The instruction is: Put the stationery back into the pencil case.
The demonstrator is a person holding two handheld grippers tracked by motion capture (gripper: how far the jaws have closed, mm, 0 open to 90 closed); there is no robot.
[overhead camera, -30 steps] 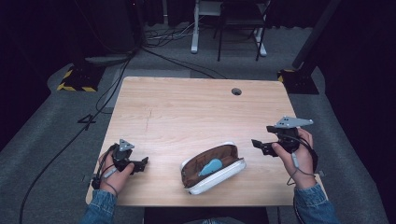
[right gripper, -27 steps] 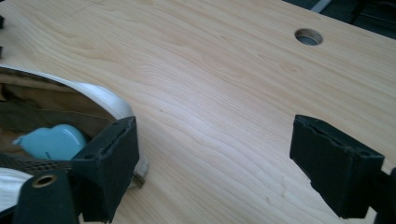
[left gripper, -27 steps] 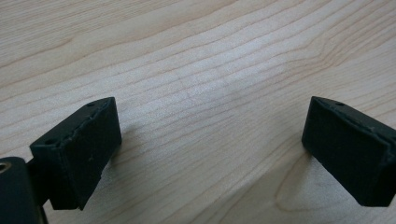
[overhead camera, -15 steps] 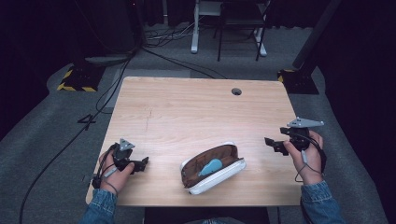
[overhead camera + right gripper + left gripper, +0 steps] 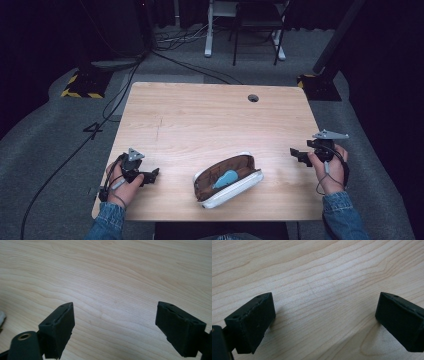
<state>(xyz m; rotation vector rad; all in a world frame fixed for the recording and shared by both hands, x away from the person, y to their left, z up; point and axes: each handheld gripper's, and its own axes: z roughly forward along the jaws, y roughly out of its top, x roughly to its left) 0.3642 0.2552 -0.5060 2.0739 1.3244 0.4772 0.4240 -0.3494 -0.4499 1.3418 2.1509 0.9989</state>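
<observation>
Your left gripper (image 5: 150, 176) and right gripper (image 5: 299, 156) flank the open pouch (image 5: 229, 180), blue item (image 5: 226, 178) inside.

Bare table (image 5: 210, 120) beyond open pouch (image 5: 228, 180)

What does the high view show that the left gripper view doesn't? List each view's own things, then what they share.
High view alone: the open pouch with a blue item inside, lying near the front edge between both hands; the right gripper held at the table's right edge; the cable hole; the floor and stands beyond.

Left gripper view alone: a close look at the left gripper, jaws wide apart with bare wood grain between them.

Both: the left gripper and the wooden table.
</observation>
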